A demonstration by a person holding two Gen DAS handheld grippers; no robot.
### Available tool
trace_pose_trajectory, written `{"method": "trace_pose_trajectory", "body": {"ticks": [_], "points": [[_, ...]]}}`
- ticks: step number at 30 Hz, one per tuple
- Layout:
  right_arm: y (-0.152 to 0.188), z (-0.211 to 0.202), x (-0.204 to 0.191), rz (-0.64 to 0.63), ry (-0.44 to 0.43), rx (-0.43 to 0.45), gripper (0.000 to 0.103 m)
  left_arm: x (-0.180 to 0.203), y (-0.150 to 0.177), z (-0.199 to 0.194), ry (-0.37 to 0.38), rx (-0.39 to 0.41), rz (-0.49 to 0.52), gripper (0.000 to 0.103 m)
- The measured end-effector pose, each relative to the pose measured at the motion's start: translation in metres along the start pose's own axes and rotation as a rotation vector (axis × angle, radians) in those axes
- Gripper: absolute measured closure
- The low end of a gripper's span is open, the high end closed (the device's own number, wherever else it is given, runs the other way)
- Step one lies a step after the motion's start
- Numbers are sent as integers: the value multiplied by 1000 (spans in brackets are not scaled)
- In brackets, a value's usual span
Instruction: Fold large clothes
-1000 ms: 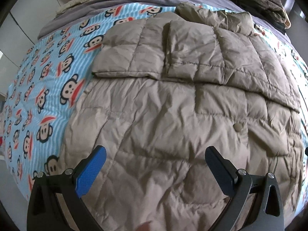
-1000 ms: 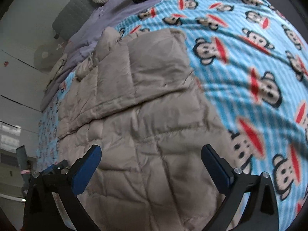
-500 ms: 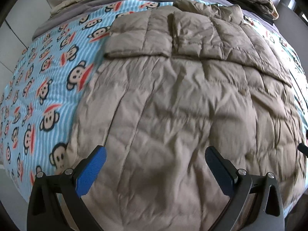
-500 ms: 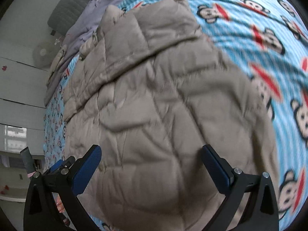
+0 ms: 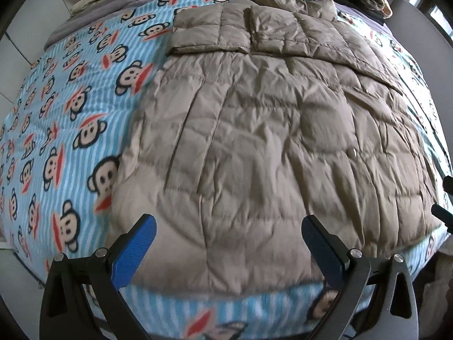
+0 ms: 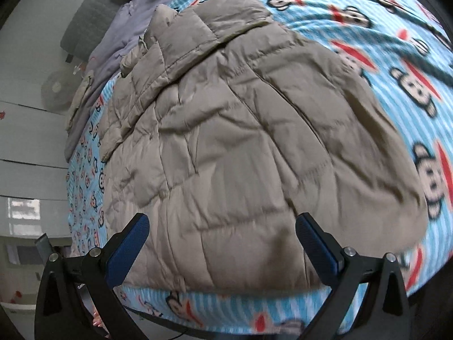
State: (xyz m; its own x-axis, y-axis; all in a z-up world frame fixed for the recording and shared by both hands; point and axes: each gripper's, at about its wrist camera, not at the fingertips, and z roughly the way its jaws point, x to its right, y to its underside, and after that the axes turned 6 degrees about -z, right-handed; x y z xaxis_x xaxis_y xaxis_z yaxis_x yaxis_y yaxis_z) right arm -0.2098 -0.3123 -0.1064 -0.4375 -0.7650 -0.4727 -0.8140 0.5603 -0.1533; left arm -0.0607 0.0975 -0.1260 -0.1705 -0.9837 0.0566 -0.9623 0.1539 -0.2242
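The quilted down jacket (image 5: 263, 141) is lying flat and spread out on the monkey-print blanket (image 5: 70, 107), with its hem end lying nearest both cameras and just short of the blanket's near edge. The fabric is a matte taupe, stitched into rectangular padded panels and creased throughout. At the far end, both sleeves are lying folded inward across the upper body, with the left sleeve (image 5: 209, 31) forming a flat rectangular band and the right sleeve (image 5: 317, 36) overlapping beside it. The hood (image 6: 162, 21) is lying bunched beyond the sleeves.
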Motion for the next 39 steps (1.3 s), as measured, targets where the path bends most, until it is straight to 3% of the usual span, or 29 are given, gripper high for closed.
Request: {"method": "trace_pose_trajectory", "body": {"ticks": [9, 14, 23, 31, 36, 39], "points": [[39, -26, 8, 69, 55, -14, 0, -17, 33, -19, 22, -42, -32, 0], [48, -32, 19, 127, 25, -41, 0, -22, 47, -31, -4, -37, -72, 0], [49, -34, 43, 177, -60, -133, 0, -13, 72, -21, -18, -112, -195, 0], [43, -27, 84, 248, -50, -180, 0, -26, 76, -6, 115, -149, -397, 0], [44, -18, 106, 356, -114, -161, 0, -44, 79, 10, 209, -169, -496, 0], [44, -16, 118, 442, -201, -111, 0, -62, 81, 20, 302, -170, -584, 0]]}}
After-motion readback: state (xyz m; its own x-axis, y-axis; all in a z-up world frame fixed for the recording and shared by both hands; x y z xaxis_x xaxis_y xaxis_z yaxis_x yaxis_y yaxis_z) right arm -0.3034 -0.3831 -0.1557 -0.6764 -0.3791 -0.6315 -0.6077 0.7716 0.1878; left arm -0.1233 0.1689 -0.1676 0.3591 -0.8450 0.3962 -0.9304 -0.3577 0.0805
